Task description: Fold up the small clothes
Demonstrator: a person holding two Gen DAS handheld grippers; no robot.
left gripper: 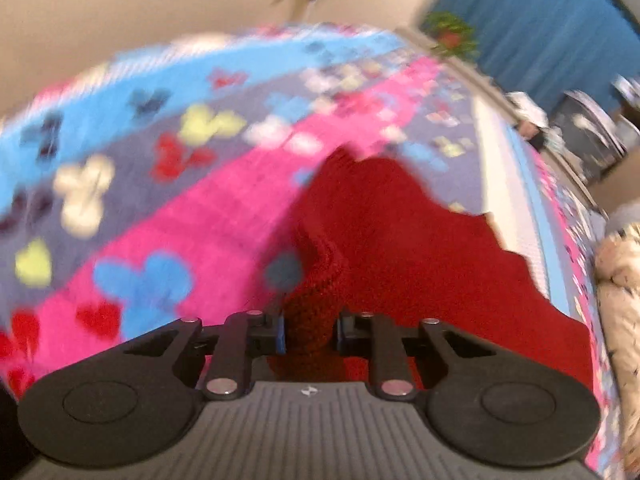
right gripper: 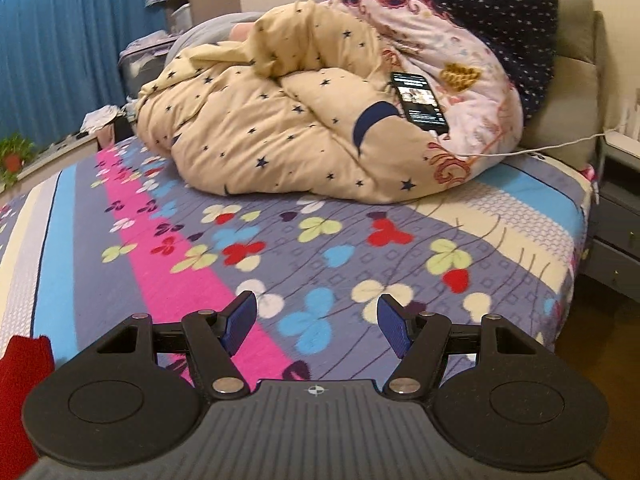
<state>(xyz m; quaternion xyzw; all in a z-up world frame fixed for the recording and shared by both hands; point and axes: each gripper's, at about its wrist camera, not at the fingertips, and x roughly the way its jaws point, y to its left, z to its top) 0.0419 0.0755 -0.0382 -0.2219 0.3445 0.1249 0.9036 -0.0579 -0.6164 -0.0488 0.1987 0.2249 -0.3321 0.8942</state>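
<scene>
A red knitted garment (left gripper: 400, 232) lies spread on the flowered bed sheet (left gripper: 132, 184). My left gripper (left gripper: 310, 330) is shut on a bunched fold of the red garment and lifts that part off the sheet; the view is blurred by motion. My right gripper (right gripper: 316, 326) is open and empty, held above the sheet (right gripper: 320, 248). A corner of the red garment (right gripper: 24, 376) shows at the lower left edge of the right wrist view, left of the right gripper.
A bundled cream star-print quilt (right gripper: 280, 128) and a pink and navy quilt (right gripper: 460, 40) fill the head of the bed, with a lit phone (right gripper: 418, 98) and its white cable on them. A grey bedside table (right gripper: 616, 200) stands right. Blue curtain (right gripper: 60, 40) behind.
</scene>
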